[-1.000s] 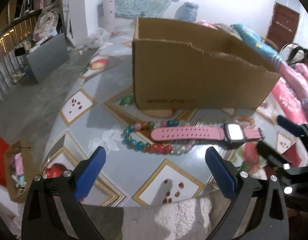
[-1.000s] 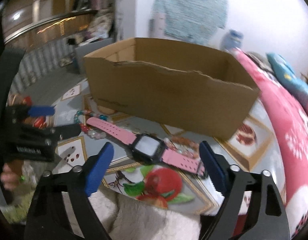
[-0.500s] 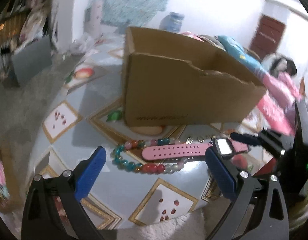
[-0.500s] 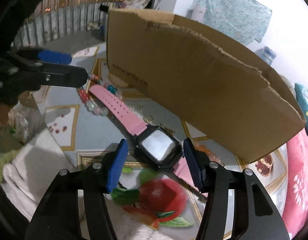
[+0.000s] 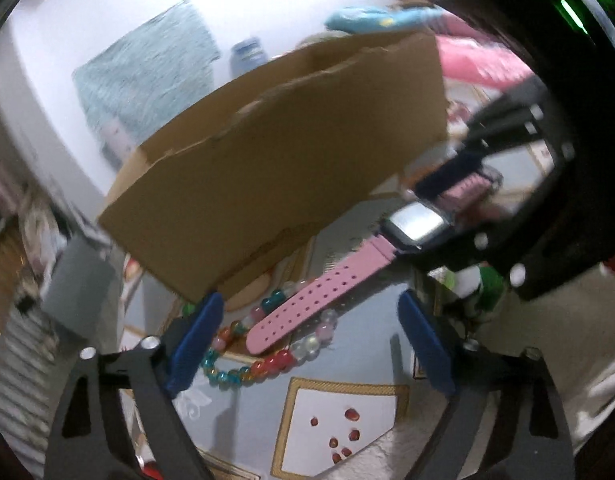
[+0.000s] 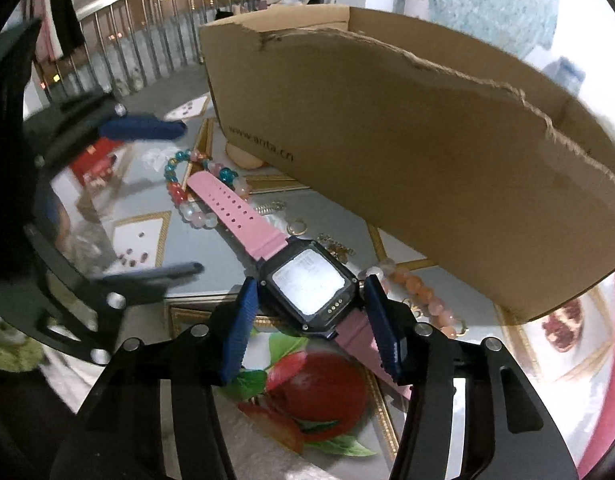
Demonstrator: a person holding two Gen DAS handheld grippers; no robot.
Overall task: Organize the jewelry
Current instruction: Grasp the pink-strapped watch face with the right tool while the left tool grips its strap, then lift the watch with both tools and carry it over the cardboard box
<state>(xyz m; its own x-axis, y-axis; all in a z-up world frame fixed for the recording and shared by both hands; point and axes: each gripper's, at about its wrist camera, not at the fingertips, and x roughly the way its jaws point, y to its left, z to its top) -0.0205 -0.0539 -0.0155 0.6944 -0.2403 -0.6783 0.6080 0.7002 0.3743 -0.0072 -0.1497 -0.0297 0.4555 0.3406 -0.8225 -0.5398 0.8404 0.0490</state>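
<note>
Fruit-patterned cloth is covering the counter [image 6: 155, 236], and a torn cardboard box [image 6: 407, 152] is standing on it behind the jewelry. Your right hand-held gripper [image 6: 309, 316] is closing its blue pads on both sides of the dark case of the pink-strapped watch [image 6: 307, 286]; they are lying against the case edges or just beside them, and contact is hard to confirm. The watch is lying flat, its long strap crossing the multicolored bead bracelet [image 6: 187, 196]. A peach bead bracelet [image 6: 417, 288] and thin gold chains [image 6: 335, 246] are sitting between watch and box. Your left hand-held gripper [image 5: 309, 350] is hovering wide open above the strap tip and multicolored beads, holding nothing.
</note>
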